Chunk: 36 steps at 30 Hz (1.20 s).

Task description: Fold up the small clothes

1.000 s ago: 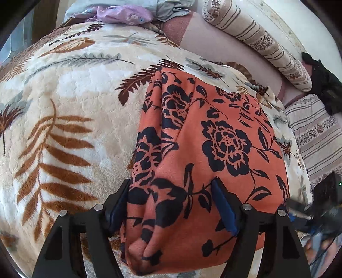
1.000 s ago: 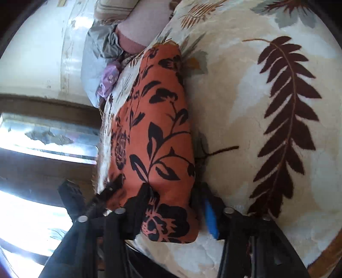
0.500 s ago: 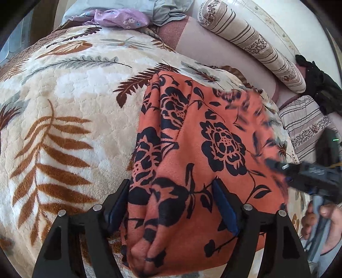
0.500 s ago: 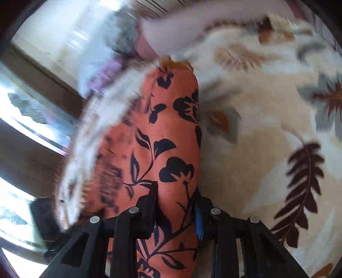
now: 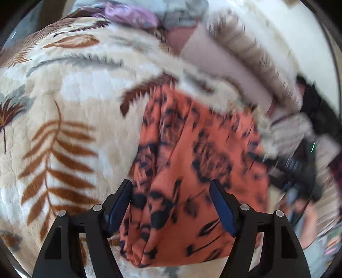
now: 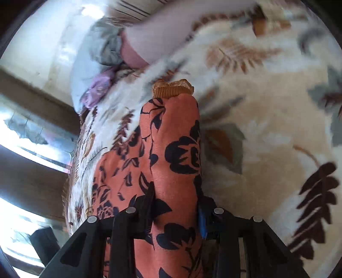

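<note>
An orange cloth with black flowers [image 5: 192, 139] lies folded lengthwise on the bed. My left gripper [image 5: 171, 184] straddles its near end. The jaws stand wide and are closing a little, with a hump of cloth between them; more cloth runs on past the right finger. In the right wrist view the same cloth [image 6: 171, 128] is a thick roll with a mustard ribbed hem [image 6: 173, 87] at its far end. My right gripper [image 6: 175, 190] pinches that roll, its jaws easing apart slightly. The right gripper also shows as a blur [image 5: 288, 166] beside the cloth.
A cream blanket with brown and grey leaves [image 5: 64, 96] covers the bed [image 6: 267, 128]. A pile of grey and lilac clothes [image 5: 132, 15] lies at the far end [image 6: 100, 64]. A striped pillow [image 5: 256, 64] and a black item [image 5: 316, 102] are on the right.
The right gripper swung along the cloth and closed on its rolled edge, and the mustard hem came into view. The left gripper backed off slightly, still straddling the cloth.
</note>
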Motion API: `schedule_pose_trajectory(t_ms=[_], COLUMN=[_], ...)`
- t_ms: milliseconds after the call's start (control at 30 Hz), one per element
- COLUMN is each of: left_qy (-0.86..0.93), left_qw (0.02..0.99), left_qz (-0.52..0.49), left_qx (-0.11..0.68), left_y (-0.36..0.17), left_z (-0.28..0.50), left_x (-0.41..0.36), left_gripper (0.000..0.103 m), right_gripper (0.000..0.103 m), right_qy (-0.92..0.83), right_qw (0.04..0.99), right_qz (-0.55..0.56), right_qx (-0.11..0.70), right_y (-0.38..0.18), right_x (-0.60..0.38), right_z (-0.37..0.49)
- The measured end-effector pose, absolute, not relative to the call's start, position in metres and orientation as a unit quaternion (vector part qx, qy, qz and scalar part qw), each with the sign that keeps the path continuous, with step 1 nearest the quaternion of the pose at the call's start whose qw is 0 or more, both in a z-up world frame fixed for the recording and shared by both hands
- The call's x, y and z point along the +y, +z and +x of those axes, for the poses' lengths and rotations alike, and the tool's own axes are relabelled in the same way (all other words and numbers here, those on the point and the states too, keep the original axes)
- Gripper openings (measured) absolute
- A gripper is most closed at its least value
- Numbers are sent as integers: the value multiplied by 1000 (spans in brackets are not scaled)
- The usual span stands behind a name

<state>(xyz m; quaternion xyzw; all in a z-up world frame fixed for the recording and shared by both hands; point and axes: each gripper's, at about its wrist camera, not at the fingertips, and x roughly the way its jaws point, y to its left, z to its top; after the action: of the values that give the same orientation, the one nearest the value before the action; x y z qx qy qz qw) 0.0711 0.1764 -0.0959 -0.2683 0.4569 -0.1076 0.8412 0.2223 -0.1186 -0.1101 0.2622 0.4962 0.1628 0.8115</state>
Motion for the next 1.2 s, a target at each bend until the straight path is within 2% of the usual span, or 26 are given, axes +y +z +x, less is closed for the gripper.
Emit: schedule_pose_trajectory(t_ms=[33, 67, 100, 167, 200, 233, 300, 400, 467, 500, 533, 567, 600, 633, 733, 767, 800, 833, 867, 933, 1000, 1067, 1200], left_qy=[-113, -119, -126, -123, -110, -91, -98, -79, -72, -79, -83, -78, -69, -62, -51, -49, -49, -47, -44, -43, -41, -39, -37], left_qw=[841, 841, 841, 829, 816, 789, 755, 799, 819, 828, 836, 849, 861, 869, 867, 868, 872, 879, 884, 892, 895, 896, 896], left_qz=[-288, -298, -302, -304, -293, -276, -336, -275, -241, -234, -230, -220, -201, -178, -123, -118, -117, -115, -110, -104, -98, -96, -91], left_qx=[444, 436, 431, 452, 486, 542, 554, 528, 517, 504, 490, 474, 462, 458, 480, 479, 473, 461, 453, 439, 434, 433, 433], left_y=[-87, -80, -77, -87, -102, -127, -147, -115, -98, -87, -78, -69, -63, -61, -71, -72, -70, -63, -58, -49, -43, -40, -38], left_z=[77, 87, 100, 130, 146, 162, 167, 151, 136, 125, 115, 104, 94, 90, 80, 76, 73, 68, 63, 55, 51, 50, 50], left_x=[184, 189, 192, 193, 191, 188, 197, 189, 181, 178, 175, 172, 168, 164, 151, 150, 149, 148, 148, 149, 148, 148, 148], left_gripper=[75, 76, 76, 76, 72, 34, 33, 32, 39, 54, 77, 84, 87, 87, 87, 87, 87, 87, 87, 87, 87, 87, 87], right_gripper=[45, 66, 74, 77, 77, 77, 77, 77, 77, 77, 77, 80, 83, 87, 87, 77, 61, 54, 54, 54, 60, 72, 75], right_qy=[159, 160, 163, 169, 172, 173, 179, 178, 177, 182, 183, 182, 182, 181, 192, 199, 201, 196, 191, 182, 175, 176, 175], right_qw=[815, 813, 811, 812, 814, 815, 806, 799, 794, 789, 787, 786, 784, 784, 757, 766, 777, 778, 781, 786, 788, 782, 783], right_qz=[260, 267, 282, 288, 279, 271, 269, 273, 282, 290, 296, 305, 313, 315, 313, 294, 268, 258, 259, 250, 255, 275, 288], right_qx=[492, 492, 486, 479, 479, 482, 495, 506, 509, 510, 509, 506, 503, 503, 540, 535, 533, 538, 535, 535, 532, 530, 523], right_y=[-104, -103, -102, -99, -100, -103, -104, -109, -112, -112, -112, -111, -111, -113, -131, -129, -124, -122, -118, -114, -113, -115, -112], right_x=[-118, -119, -121, -134, -132, -137, -149, -163, -168, -170, -173, -175, -177, -177, -165, -160, -156, -154, -154, -153, -153, -157, -162], right_z=[218, 214, 208, 181, 175, 168, 145, 125, 118, 114, 109, 103, 99, 95, 95, 95, 94, 93, 91, 88, 85, 82, 78])
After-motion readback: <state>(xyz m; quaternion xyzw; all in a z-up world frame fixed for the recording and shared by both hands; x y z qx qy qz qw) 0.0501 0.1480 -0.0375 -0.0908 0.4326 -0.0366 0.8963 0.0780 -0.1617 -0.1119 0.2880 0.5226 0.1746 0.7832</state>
